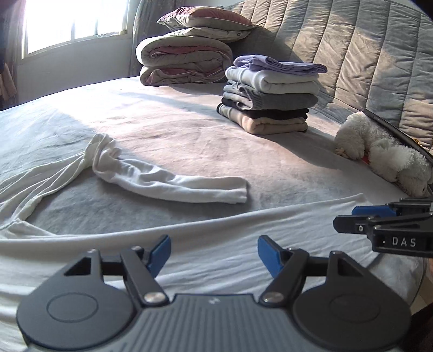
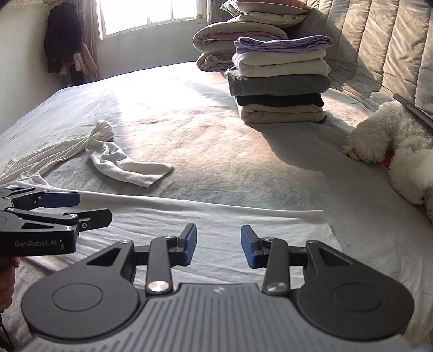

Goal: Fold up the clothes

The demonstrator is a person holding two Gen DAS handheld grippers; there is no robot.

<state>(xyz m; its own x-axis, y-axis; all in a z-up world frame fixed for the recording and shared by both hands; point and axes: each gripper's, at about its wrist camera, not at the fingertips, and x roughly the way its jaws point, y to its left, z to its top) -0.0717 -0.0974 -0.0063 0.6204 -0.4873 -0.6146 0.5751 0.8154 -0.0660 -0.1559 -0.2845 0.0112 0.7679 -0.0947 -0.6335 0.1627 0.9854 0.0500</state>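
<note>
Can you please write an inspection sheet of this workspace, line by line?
Surface: bed with pale, wrinkled sheet.
Job's things: white long-sleeved shirt spread flat at the near edge, one sleeve lying twisted; stack of folded clothes further back.
Clutter: white plush toy at the right; rolled duvet with pillows behind.
Grippers: left gripper open, right gripper open, both over the shirt, holding nothing.
Cables: nothing seen.
Surroundings: bright window, quilted headboard, dark clothes hanging in the corner.

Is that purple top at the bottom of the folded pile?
No, the purple top lies at the very top of the pile; a beige piece is at the bottom.
</note>
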